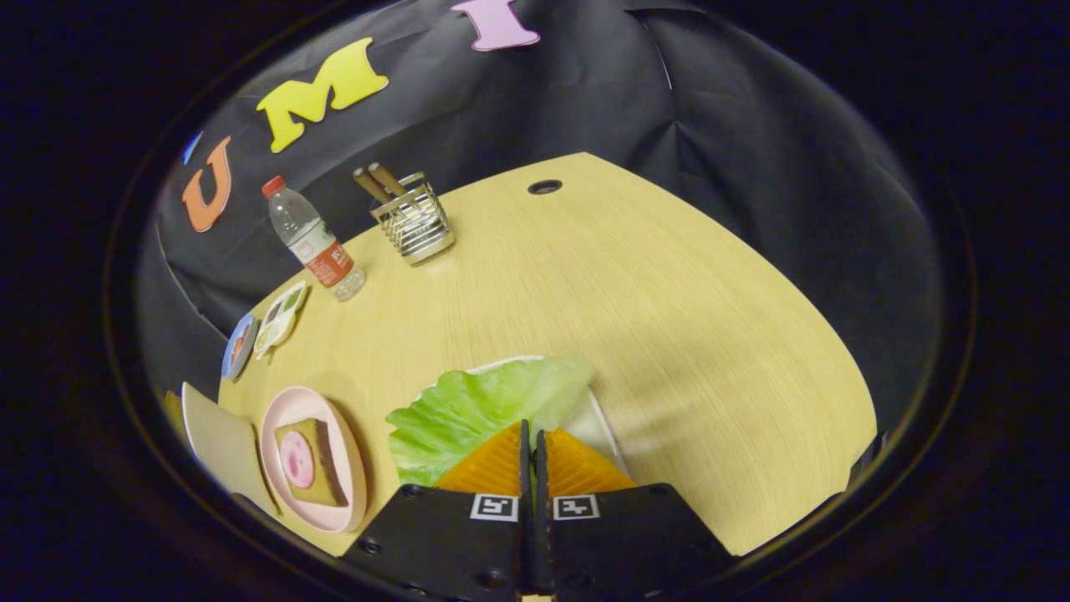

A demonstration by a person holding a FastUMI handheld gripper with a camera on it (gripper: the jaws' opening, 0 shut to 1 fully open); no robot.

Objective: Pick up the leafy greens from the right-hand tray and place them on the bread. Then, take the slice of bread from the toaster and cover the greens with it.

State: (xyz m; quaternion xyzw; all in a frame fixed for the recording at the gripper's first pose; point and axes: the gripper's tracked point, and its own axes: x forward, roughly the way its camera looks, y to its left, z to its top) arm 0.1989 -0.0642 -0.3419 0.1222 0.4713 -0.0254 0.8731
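1. The gripper (530, 436) has its fingers pressed together, pinching the near edge of the leafy greens (476, 410).
2. The greens spread just ahead of the fingers, over a white tray (603, 426).
3. Left of the fingers, the bread (311, 462) lies on a pink plate (288, 411).
4. Far beyond stand a water bottle (313, 240) and a wire holder (415, 222).

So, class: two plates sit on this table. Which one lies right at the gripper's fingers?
The white plate under the lettuce leaf, just ahead of the closed gripper. The pink plate holding bread sits off to the side.
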